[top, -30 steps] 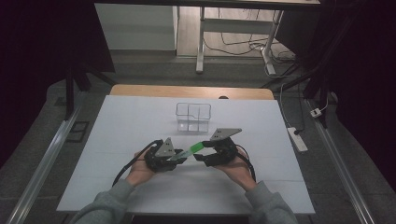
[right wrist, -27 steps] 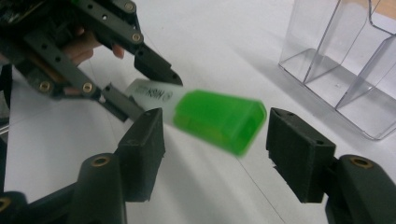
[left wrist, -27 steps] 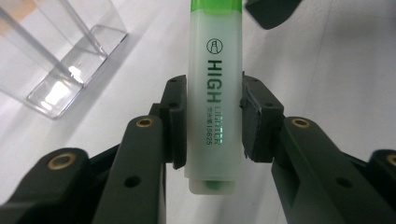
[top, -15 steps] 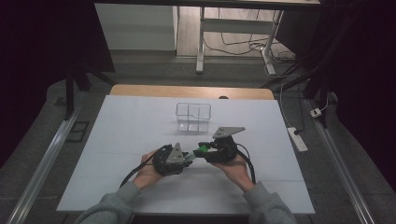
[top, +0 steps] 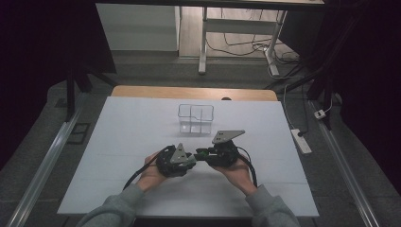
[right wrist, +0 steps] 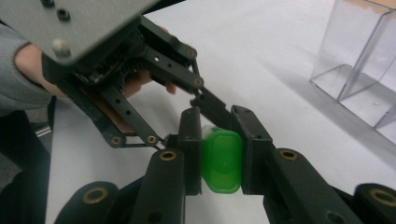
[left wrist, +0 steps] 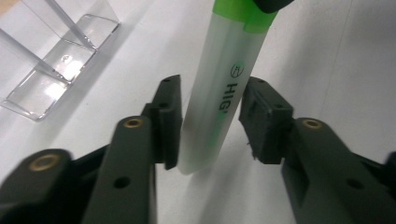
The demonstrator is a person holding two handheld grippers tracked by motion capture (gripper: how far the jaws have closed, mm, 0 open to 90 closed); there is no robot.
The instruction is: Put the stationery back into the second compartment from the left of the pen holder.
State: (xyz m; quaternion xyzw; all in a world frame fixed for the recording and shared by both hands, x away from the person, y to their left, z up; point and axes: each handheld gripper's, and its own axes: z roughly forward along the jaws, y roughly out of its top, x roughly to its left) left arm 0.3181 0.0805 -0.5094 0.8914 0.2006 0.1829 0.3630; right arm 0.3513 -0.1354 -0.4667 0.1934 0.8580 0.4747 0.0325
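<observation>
Between the two claws, low over the white table (top: 118, 142) and near its front edge, hangs a green highlighter (left wrist: 219, 93). Its green cap end (right wrist: 222, 161) is pinched between the pads of the right claw (right wrist: 220, 154), whose jaws have just been closing and now press on the cap from both sides. The pale barrel runs on into the left claw (left wrist: 210, 121); those jaws have just been opening, and though the barrel sits between them, the right-hand pad stands clear of it, so that claw stands partly open and grips nothing. In the high view the left claw (top: 189, 160) and right claw (top: 201, 153) meet tip to tip, each held in a hand with a grey sleeve. A clear plastic organizer (top: 196, 119) with compartments stands on the table farther back, apart from both claws.
</observation>
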